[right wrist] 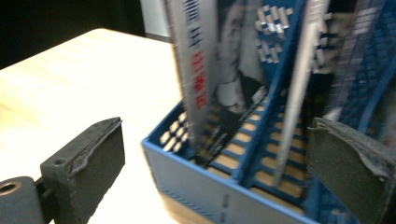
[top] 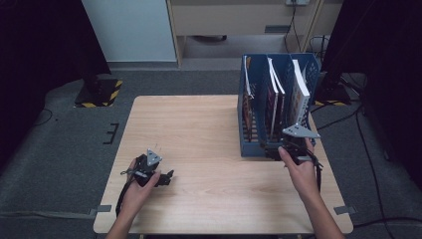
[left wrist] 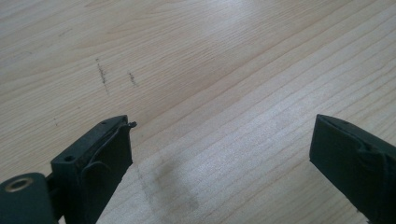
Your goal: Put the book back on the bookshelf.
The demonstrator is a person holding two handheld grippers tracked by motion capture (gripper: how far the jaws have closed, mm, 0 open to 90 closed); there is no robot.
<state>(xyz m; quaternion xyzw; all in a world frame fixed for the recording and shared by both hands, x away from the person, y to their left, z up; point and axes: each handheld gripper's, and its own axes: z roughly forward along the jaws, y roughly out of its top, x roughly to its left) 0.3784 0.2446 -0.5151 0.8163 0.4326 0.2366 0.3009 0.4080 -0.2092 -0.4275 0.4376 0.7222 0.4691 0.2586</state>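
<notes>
The right gripper (right wrist: 217, 163) hangs with jaws wide apart and nothing between them, just before the front wall of the blue file rack (right wrist: 196, 184), at the table's (top: 199, 124) right side. Magazines (right wrist: 219, 70) stand upright in its slotted compartments; one spine carries red lettering too blurred to read. The left gripper (left wrist: 219, 149), also wide open and empty, hovers over bare wood well apart.

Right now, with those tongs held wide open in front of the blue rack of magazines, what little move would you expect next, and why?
Probably a short push forward, so the right tongs straddle one magazine. Their jaws stand wide apart at the front edge of the blue plastic file rack, holding nothing. The left tongs rest open over the bare wooden table, far from the rack.
</notes>
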